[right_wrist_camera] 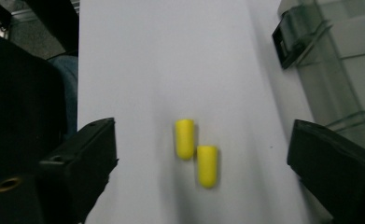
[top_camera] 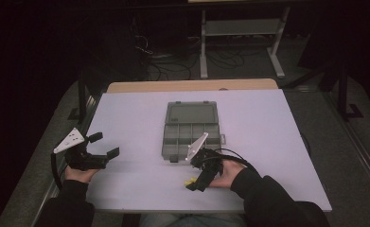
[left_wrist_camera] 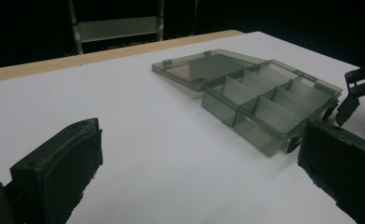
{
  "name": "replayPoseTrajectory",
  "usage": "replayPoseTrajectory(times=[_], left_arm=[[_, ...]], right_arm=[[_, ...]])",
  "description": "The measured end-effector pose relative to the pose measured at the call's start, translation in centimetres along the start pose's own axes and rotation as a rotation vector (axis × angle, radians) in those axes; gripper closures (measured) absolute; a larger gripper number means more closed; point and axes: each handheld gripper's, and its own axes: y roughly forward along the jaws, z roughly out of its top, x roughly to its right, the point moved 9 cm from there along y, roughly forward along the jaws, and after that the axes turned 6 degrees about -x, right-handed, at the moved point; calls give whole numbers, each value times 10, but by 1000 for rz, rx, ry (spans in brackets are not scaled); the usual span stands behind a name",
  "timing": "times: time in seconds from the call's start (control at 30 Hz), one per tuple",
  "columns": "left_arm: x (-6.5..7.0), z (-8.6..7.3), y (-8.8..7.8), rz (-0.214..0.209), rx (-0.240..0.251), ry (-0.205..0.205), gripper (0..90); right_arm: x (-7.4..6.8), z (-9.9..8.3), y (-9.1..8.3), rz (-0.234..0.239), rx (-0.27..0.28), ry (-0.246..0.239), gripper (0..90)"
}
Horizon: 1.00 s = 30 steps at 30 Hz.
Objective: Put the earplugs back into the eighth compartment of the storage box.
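Two yellow foam earplugs (right_wrist_camera: pixel 185 138) (right_wrist_camera: pixel 207 165) lie side by side on the white table, near its front edge (top_camera: pixel 189 181). My right gripper (right_wrist_camera: pixel 203 140) is open just above them, one jaw on each side, touching neither; in the high view it (top_camera: pixel 195 184) points toward the person. A smoky clear compartment box (top_camera: pixel 192 130) lies open at the table's middle, its lid (left_wrist_camera: pixel 203 67) flat behind the empty compartments (left_wrist_camera: pixel 264 100). My left gripper (top_camera: pixel 105 144) hovers open at the table's left, holding nothing and aimed at the box.
The white table top (top_camera: pixel 268 142) rests on a wooden one whose edge (top_camera: pixel 192 85) shows at the back. A metal stand (top_camera: pixel 239 28) and cables are on the dark floor beyond. The box's latch corner (right_wrist_camera: pixel 290 39) is close to my right gripper.
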Motion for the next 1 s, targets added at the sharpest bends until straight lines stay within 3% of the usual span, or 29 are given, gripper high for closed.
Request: replayPoseTrajectory(times=[0.17,0.27,0.3,0.47,0.87,1.0], left_arm=[[0,0,0,-1,-1,0,0],[0,0,0,-1,-2,0,0],[0,0,0,-1,-2,1,0],[0,0,0,-2,-2,1,0],[1,-1,1,-4,-6,4,0],[1,-1,1,-4,-5,3,0]], right_arm=[[1,-5,3,-2,-33,3,199],[3,-8,4,6,-38,1,295],[3,-11,5,10,-44,-5,371],[5,-13,6,-9,-57,-2,493],[6,-14,8,-14,-65,0,701],[7,-15,10,-21,-77,-3,734]])
